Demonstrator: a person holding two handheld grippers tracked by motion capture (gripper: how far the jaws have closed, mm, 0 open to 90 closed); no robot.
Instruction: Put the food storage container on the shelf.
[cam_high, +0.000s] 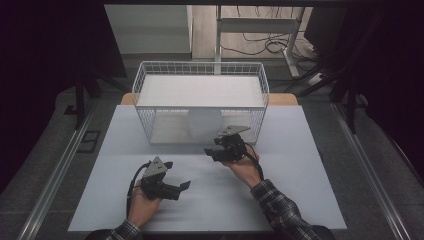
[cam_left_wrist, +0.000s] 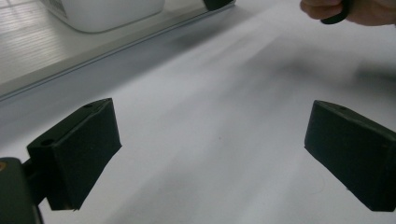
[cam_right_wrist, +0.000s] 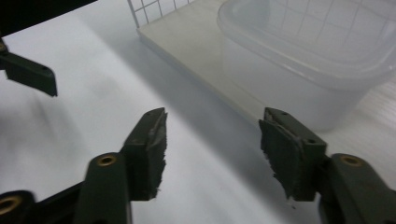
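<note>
I take the wire basket (cam_high: 200, 82) as my landmark; it stands at the far middle of the white table (cam_high: 210, 200), with a white shelf (cam_high: 200, 91) laid across its top. On the basket's floor, under the shelf, I see a translucent plastic tub (cam_high: 204, 125), set a little toward the right of the middle and close to the basket's near side. In the right gripper view the tub (cam_right_wrist: 303, 56) fills the upper right, sitting on the pale base board (cam_right_wrist: 196, 42) of the basket, with a bit of the basket's wire grid (cam_right_wrist: 149, 7) at the top.

My right gripper (cam_high: 214, 150) sits just in front of the basket's near side, below the tub, held by the right hand (cam_high: 245, 167), which comes out of a plaid sleeve (cam_high: 280, 205). Its jaws are spread with nothing between them; in its own view the right gripper (cam_right_wrist: 212, 149) hangs over bare table, just short of the base board's edge, its jaws pointing toward the tub.

My left gripper (cam_high: 180, 187) is nearer me, well apart from the basket and left of its middle, held by the left hand (cam_high: 142, 205). Its jaws stand wide apart and empty too; in its own view the left gripper (cam_left_wrist: 210, 149) looks across bare table toward the basket's base, with the tub's bottom (cam_left_wrist: 112, 14) at the upper left and the right hand (cam_left_wrist: 350, 10) at the upper right.

Both grippers hold nothing and touch neither the tub nor the basket.
</note>
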